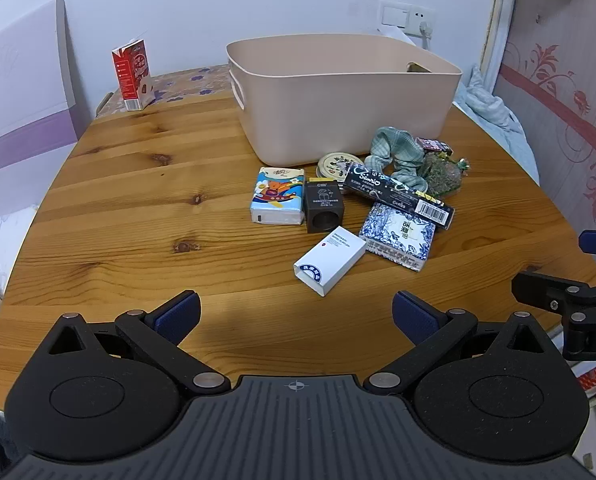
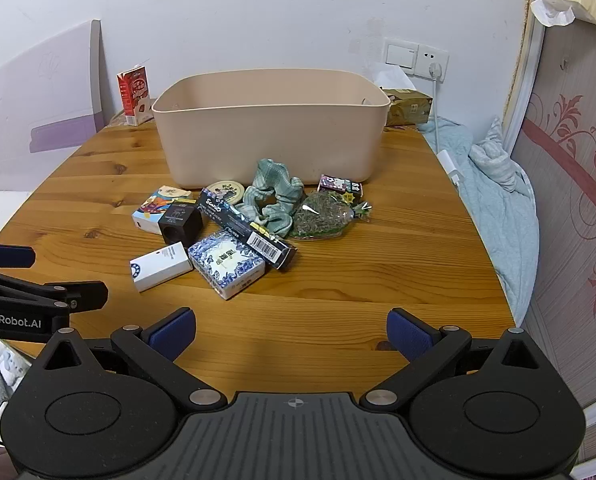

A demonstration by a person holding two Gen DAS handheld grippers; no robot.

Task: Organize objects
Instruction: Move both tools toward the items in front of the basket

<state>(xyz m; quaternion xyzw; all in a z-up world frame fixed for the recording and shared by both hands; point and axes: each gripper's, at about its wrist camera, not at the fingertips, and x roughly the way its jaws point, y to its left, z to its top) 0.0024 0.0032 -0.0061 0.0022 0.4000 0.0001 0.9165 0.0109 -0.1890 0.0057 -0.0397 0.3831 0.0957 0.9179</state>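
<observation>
A beige plastic bin (image 1: 338, 96) (image 2: 269, 132) stands at the back of the wooden table (image 1: 137, 208) (image 2: 378, 272). In front of it lies a pile: white box (image 1: 330, 260) (image 2: 159, 267), blue-patterned box (image 1: 398, 236) (image 2: 227, 262), black cube (image 1: 324, 205) (image 2: 179, 222), cartoon tissue pack (image 1: 277, 196) (image 2: 151, 208), long black box (image 1: 398, 190) (image 2: 245, 224), round tin (image 1: 335, 164) (image 2: 225, 191), green scrunchie (image 1: 398, 154) (image 2: 273, 196), bag of dried herbs (image 1: 444, 174) (image 2: 324, 218). My left gripper (image 1: 295, 316) and right gripper (image 2: 291, 330) are open and empty, near the front edge.
A red milk carton (image 1: 133, 74) (image 2: 134, 96) stands at the back left. A small dark pack (image 1: 432, 145) (image 2: 340, 185) lies by the bin. A brown tissue box (image 2: 408, 108) sits behind the bin. Bedding (image 2: 494, 184) lies right of the table.
</observation>
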